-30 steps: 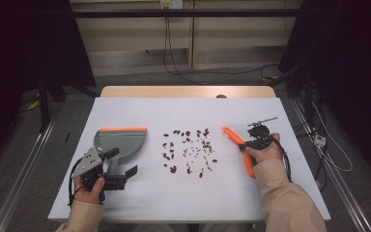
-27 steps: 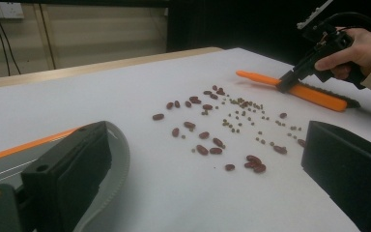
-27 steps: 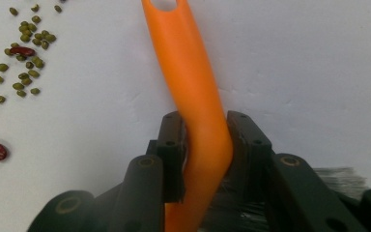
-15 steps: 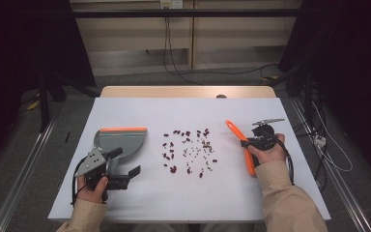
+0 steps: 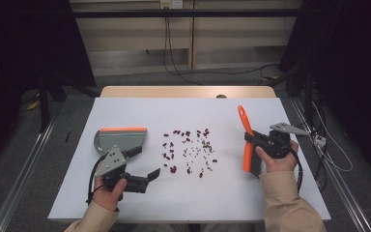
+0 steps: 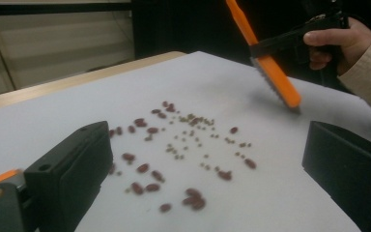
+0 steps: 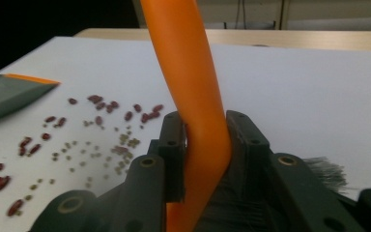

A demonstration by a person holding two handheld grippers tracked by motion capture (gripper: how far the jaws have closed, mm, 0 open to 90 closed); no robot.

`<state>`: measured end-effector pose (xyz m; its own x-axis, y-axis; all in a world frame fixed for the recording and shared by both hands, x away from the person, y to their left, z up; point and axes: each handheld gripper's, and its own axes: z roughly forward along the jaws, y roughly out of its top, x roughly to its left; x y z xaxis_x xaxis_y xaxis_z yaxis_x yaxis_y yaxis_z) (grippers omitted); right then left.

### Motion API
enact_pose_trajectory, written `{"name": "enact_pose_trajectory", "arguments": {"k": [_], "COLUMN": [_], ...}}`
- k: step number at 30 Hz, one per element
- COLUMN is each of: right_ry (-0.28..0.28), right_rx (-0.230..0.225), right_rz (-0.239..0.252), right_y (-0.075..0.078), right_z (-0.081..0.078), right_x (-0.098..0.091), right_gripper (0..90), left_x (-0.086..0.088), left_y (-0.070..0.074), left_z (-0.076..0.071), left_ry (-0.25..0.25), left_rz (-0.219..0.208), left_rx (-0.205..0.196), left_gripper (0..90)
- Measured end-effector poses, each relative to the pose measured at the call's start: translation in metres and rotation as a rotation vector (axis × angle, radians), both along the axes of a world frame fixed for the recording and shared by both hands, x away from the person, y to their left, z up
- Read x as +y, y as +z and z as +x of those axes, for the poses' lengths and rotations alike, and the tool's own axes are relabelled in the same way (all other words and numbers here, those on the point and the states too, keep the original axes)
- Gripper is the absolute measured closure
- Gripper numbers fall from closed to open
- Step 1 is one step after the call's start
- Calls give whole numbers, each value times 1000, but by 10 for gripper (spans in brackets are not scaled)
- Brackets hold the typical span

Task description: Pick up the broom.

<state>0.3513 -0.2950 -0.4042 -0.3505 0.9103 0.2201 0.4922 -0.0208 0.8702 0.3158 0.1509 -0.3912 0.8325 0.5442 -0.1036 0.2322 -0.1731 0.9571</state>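
Far left, the dustpan (image 5: 120,139) lies flat on the white table (image 5: 125,205), orange lip toward the far edge, untouched. My left gripper (image 5: 147,177) sits just below it, near the front edge, jaws spread wide with nothing between them; in the left gripper view both black jaws frame bare table and the spill. Centre: the beans (image 5: 188,151), dark red ones mixed with small greenish ones, scattered loose between pan and brush. Right: my right gripper (image 5: 252,141) is clamped on the brush (image 5: 245,140) at the waist of its orange handle; the right gripper view shows the jaws pressing both sides, bristles dark below. The brush runs near to far across the table, handle tip away from me, bristle end toward me, clear of the table, I think. The beans lie to the left of the bristles, the dustpan farther left still. Judging by that line-up, the sweep goes leftward, and the free left gripper, nearest the pan, should take it first.
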Motion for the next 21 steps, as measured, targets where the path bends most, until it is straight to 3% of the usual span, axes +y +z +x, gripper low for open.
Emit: {"name": "enact_pose_trajectory", "arguments": {"k": [4,11,15,21], "right_ry": [9,11,7,14], "right_rx": [-35,-57,-71,-91], "right_rz": [21,71,113,140], "right_y": [1,0,0,1], "right_z": [-4,-6,-7,-8], "right_x": [5,3,-1,0], "right_gripper": [706,706,707,708], "left_x": [-25,-64,-77,-92], "left_y": [0,-10,-14,-19], "left_z": [4,16,20,27], "left_ry": [-39,-84,-121,-160], "left_rz": [-20,-35,-40,-19], "left_rx": [13,80,105,99], "left_gripper": [36,48,54,87]}}
